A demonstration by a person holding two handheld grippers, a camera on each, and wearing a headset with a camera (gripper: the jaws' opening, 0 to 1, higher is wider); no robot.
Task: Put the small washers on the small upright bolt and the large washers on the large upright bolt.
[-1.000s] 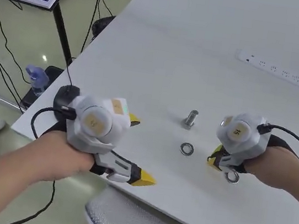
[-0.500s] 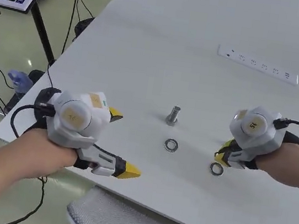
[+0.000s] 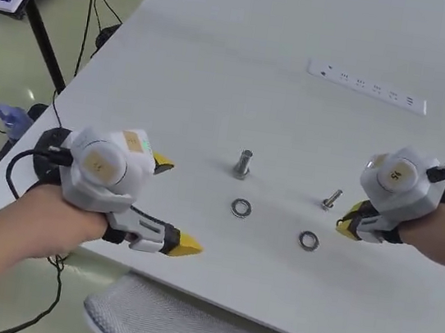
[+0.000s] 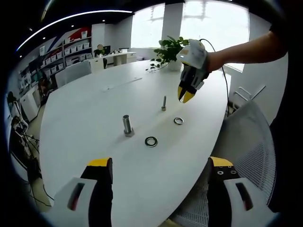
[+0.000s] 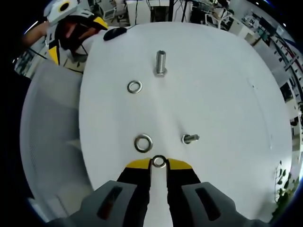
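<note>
Right gripper (image 3: 349, 227) had drawn back off the nearer large washer (image 5: 143, 143), baring the small bolt (image 5: 190, 138) just ahead-right of its jaws. Jaws pinched a small washer (image 5: 159, 161) by its rim at the tips: thin bright ring, ready for threading, I judged. Second large washer (image 5: 134, 86) and large bolt (image 5: 160, 63) farther ahead. Left gripper (image 4: 159, 164) jaws wide apart, empty.

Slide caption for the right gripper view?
Right tongs gripping a small washer; small bolt, large bolt and two loose washers ahead.
</note>
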